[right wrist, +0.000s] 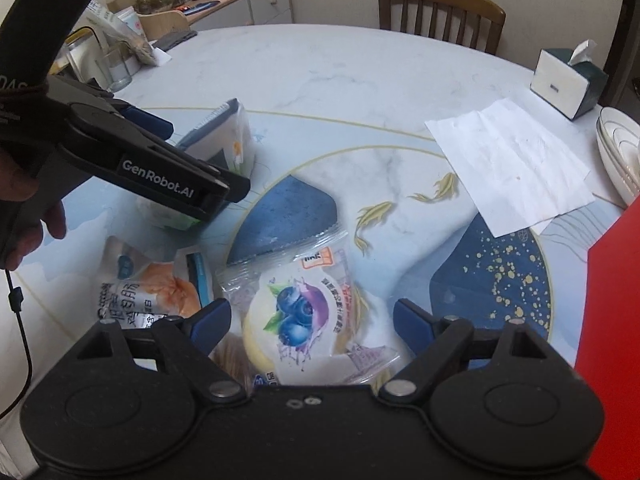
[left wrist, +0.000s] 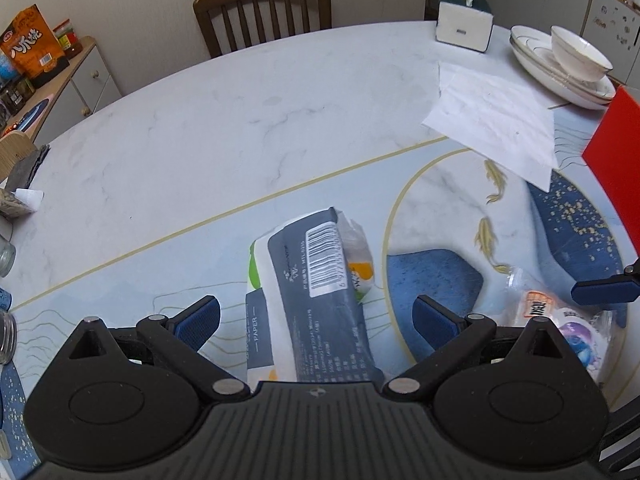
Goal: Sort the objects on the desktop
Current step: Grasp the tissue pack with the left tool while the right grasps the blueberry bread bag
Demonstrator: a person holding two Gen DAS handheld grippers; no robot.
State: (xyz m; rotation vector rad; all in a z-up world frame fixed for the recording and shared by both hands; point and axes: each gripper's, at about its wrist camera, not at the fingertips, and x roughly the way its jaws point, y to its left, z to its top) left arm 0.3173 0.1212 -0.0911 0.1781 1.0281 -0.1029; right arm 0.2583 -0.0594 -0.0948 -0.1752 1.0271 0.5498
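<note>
Left wrist | plates (left wrist: 532, 56) hold bowl (left wrist: 580, 54) (stacked) | tissue box (left wrist: 464, 20) dispensing

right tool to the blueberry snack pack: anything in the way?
Nothing visible. The right tool is open, and the blueberry snack pack already lies between its fingers, pads not pressing on it. The orange snack bag lies just outside the left finger and the left tool works farther off over the tissue pack.

Worktop (left wrist: 240, 128) centre is open toward 12 o'clock; paper sheet (left wrist: 496, 120) and stacked dishes (left wrist: 560, 72) obstruct 2 o'clock.
</note>
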